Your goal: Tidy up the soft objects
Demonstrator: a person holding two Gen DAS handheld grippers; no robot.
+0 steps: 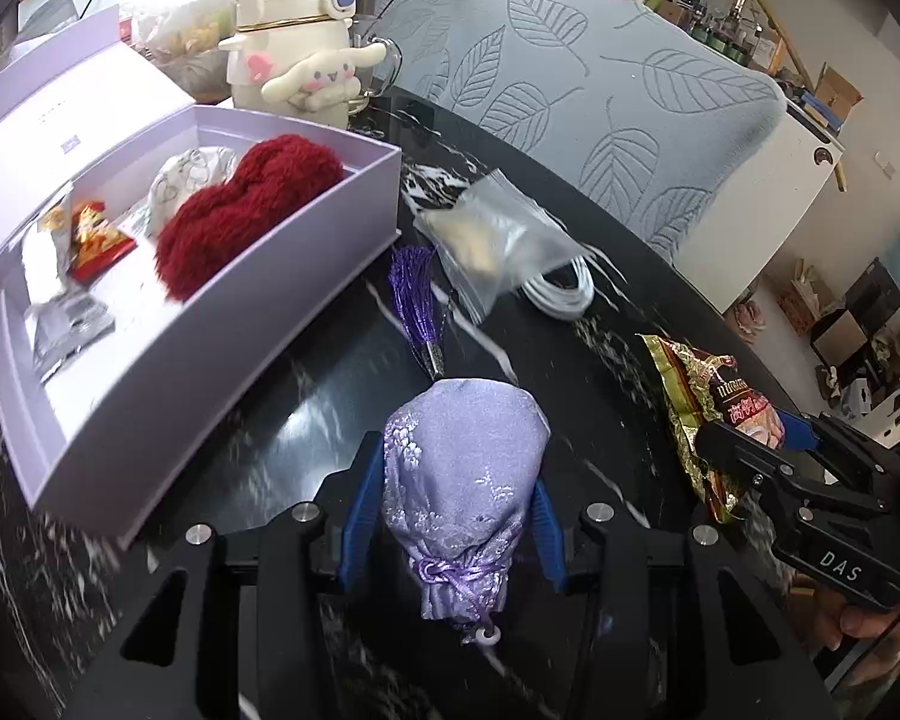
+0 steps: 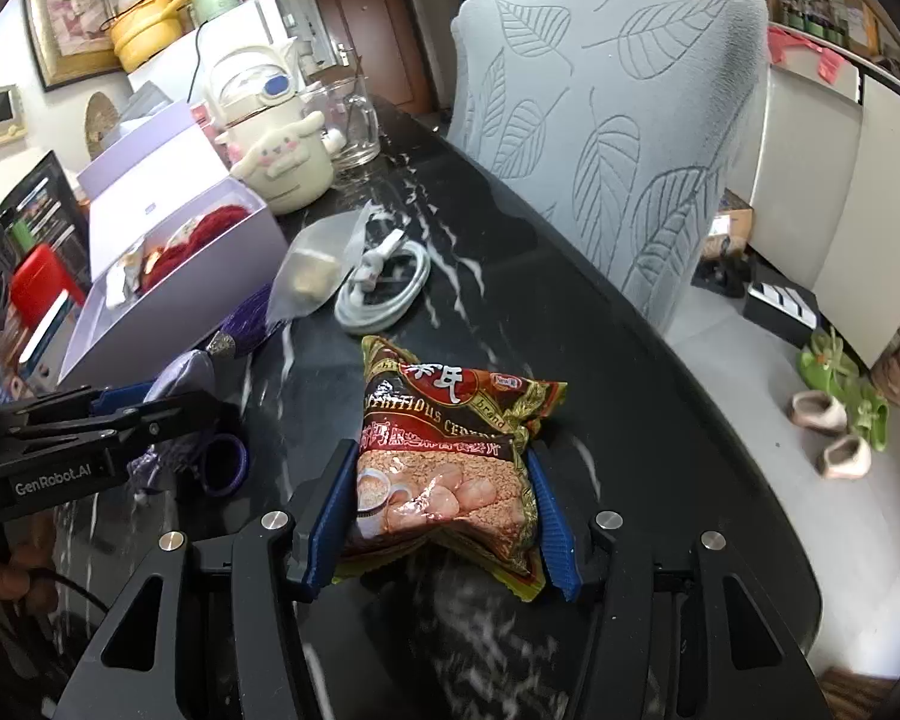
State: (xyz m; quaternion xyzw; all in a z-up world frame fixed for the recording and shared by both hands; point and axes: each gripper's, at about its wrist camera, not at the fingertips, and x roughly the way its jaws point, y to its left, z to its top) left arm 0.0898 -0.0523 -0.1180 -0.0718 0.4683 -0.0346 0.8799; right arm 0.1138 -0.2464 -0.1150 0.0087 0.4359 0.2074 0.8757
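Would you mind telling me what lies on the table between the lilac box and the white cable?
A purple tassel and a clear zip bag, seen in the left wrist view between the box and the cable; the bag overlaps the cable.

left gripper [image 1: 459,516] clamped, right gripper [image 2: 444,516] clamped

A lived-in home: a white fridge [image 2: 234,30] stands far left beside a brown entrance door [image 2: 372,30], a framed picture [image 2: 66,24] hangs on the wall, slippers [image 2: 834,420] lie on the floor at right, and a leaf-patterned chair cover [image 2: 618,138] faces the black marble desk [image 2: 570,360].
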